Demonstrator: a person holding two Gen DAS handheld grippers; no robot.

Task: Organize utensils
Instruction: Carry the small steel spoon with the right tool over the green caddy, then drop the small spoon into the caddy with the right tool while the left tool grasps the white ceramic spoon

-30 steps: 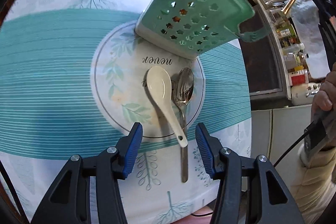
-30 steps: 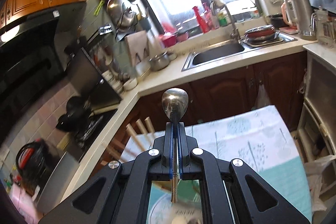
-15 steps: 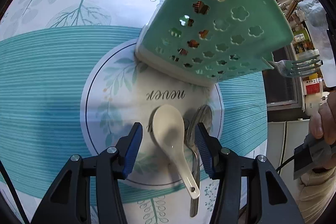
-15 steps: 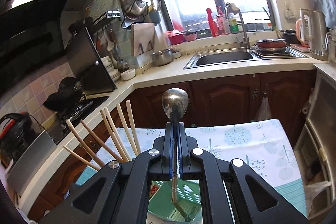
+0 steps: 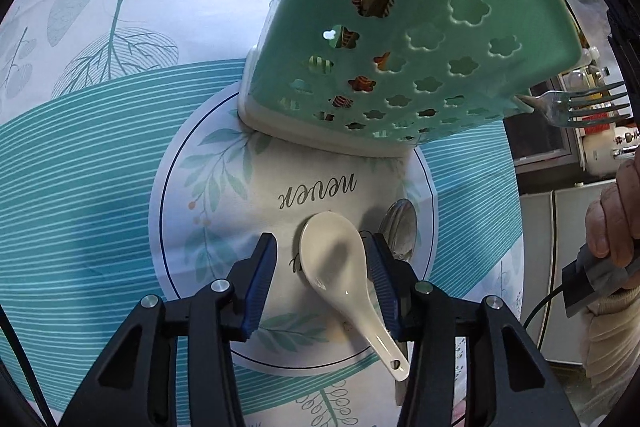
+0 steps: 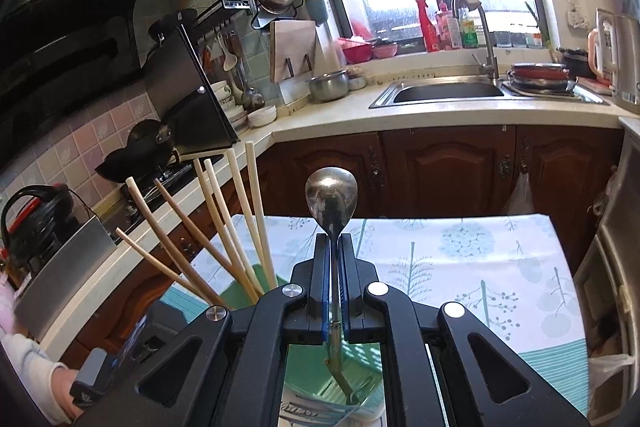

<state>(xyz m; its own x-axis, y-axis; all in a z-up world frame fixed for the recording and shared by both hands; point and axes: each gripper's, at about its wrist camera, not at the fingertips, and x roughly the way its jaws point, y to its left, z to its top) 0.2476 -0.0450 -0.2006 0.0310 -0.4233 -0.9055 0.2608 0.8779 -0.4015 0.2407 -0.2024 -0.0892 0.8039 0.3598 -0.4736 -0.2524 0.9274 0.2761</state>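
Left tool [image 5: 320, 267] released, jaws spread around the bowl of a white spoon [image 5: 340, 267] lying on the surface [image 5: 100, 167]; handle runs back under the right-hand finger. Metal spoon [image 5: 400, 227] lies just beyond that finger, touching or nearly so. Green caddy [image 5: 400, 39] stands ahead, fork [image 5: 580, 107] jutting past its right edge. Right tool [image 6: 334, 267] clenched on a steel spoon [image 6: 331, 203], bowl up, handle down into the caddy. Chopsticks [image 6: 224, 227] stand to its left.

glossy ceramic spoon [image 5: 340, 263] | matt green plastic holder [image 5: 420, 39] | shiny metal spoon [image 6: 331, 197] | pale wooden chopsticks [image 6: 224, 223]
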